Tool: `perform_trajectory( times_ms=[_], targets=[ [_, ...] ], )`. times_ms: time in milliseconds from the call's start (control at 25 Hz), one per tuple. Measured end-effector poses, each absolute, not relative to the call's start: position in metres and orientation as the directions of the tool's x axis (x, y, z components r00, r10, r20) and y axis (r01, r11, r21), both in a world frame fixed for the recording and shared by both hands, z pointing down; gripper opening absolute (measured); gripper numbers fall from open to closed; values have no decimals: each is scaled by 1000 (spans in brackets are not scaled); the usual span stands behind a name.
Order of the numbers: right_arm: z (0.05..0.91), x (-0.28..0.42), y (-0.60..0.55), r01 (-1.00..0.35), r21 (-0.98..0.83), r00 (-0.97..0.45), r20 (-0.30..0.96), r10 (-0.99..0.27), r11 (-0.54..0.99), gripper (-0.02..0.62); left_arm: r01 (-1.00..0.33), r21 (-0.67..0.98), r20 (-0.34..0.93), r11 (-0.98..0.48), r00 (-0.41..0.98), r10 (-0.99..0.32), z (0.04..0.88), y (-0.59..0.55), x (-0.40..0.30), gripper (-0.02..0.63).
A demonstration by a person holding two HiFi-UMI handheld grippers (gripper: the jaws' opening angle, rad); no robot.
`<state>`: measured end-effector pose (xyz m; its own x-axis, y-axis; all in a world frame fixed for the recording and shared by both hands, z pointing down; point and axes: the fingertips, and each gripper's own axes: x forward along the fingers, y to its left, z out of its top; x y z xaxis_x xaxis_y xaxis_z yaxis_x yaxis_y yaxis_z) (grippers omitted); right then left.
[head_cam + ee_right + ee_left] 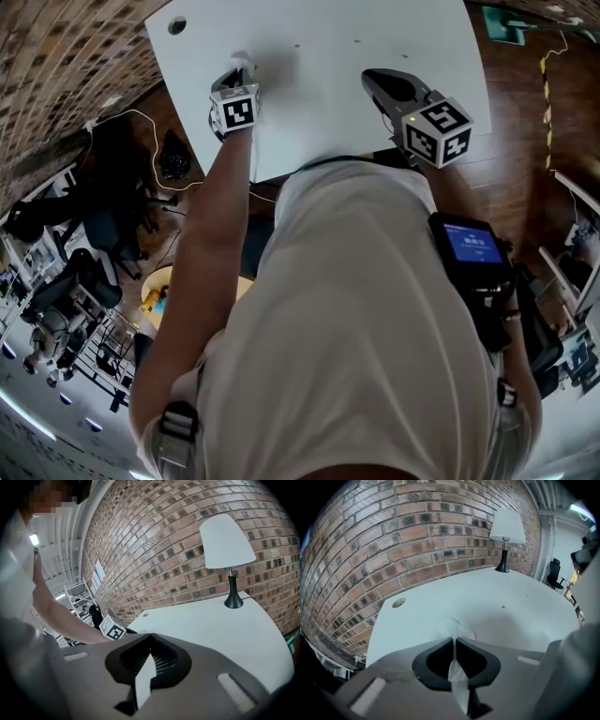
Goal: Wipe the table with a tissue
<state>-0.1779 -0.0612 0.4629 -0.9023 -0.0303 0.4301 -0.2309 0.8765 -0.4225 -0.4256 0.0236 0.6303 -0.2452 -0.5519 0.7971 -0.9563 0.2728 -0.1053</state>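
Observation:
A white table (328, 56) lies in front of me. My left gripper (239, 77) points steeply down at its left part, shut on a white tissue (242, 62). In the left gripper view the tissue (458, 631) is pinched between the closed jaws (453, 641) and bunches on the tabletop (511, 588) just past the tips. A small yellow speck (503, 606) lies farther out. My right gripper (377, 81) hovers over the table's right part; in the right gripper view its jaws (150, 635) meet at the tips with nothing seen between them.
A white-shaded lamp (506, 531) on a black base stands at the table's far corner by the brick wall (417, 536). A round cable hole (176, 25) sits near the far left corner. Chairs and cables (141, 178) crowd the floor to the left.

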Motion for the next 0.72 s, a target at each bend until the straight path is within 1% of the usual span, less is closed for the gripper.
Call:
perform_trajectory(
  times_ms=[280,400,440,560,640,720],
  targets=[
    [460,-177,-61,-253,-418,-896,441,-49,872,8,-967,-102,795,232,-220,-566,636,21,-415,20],
    [457,-201,-60,-232,-423,-912,407,-45,876,8,-947,-218,807,235,-310,-502,624,38,-455,20],
    [456,-205,-60,-227,-425,-914,403,-42,876,8,-948,-218,805,231,-308,-506,620,36,-456,20],
    [456,-192,-59,-240,-423,-905,422,-45,874,8,-977,-115,781,180,-201,-591,617,12,-413,20],
    [457,-185,-58,-247,-423,-903,426,-49,872,8,-984,-79,782,161,-161,-603,628,11,-400,20],
    [457,-186,-58,-247,-427,-906,421,-50,870,8,-985,-72,790,158,-154,-594,632,13,-405,20]
  ],
)
